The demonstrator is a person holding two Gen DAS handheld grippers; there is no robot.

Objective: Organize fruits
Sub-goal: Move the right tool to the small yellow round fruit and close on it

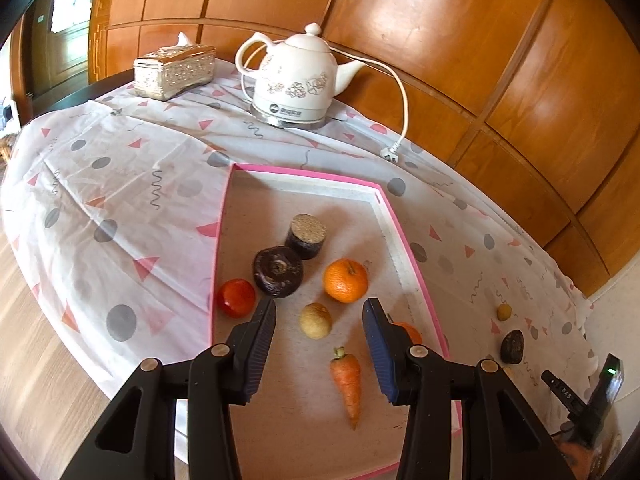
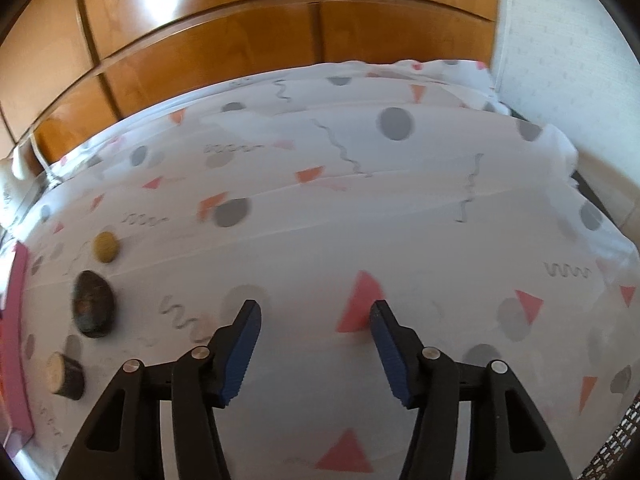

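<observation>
- The tray [image 1: 224, 240], pink-rimmed, lies on the patterned tablecloth [image 1: 120, 184]; from its left side to its right it holds a red tomato [image 1: 236, 298], a dark round piece [image 1: 278, 272], a dark cork-topped cylinder [image 1: 306, 236], a pale yellow fruit [image 1: 315, 321], an orange [image 1: 345, 281], a carrot [image 1: 347, 380], and a second orange item [image 1: 410, 331] half hidden behind a finger, which I cannot identify
- The left gripper [image 1: 320, 306] hovers over the tray with jaws wide apart and nothing between them; the pale fruit sits just below the gap
- Outside the tray, on the cloth to its right, three pieces wait: a small yellow fruit [image 2: 105, 246], a dark oval piece [image 2: 93, 309], and a cut cylinder [image 2: 64, 374]; none touches the tray
- The right gripper [image 2: 316, 312] hangs over bare cloth, jaws apart and empty, well right of those three
- Judgement: gathering is partway done; the next move likely calls for the right gripper to swing left, straddle the nearest loose piece, close and carry it over the pink rim
</observation>
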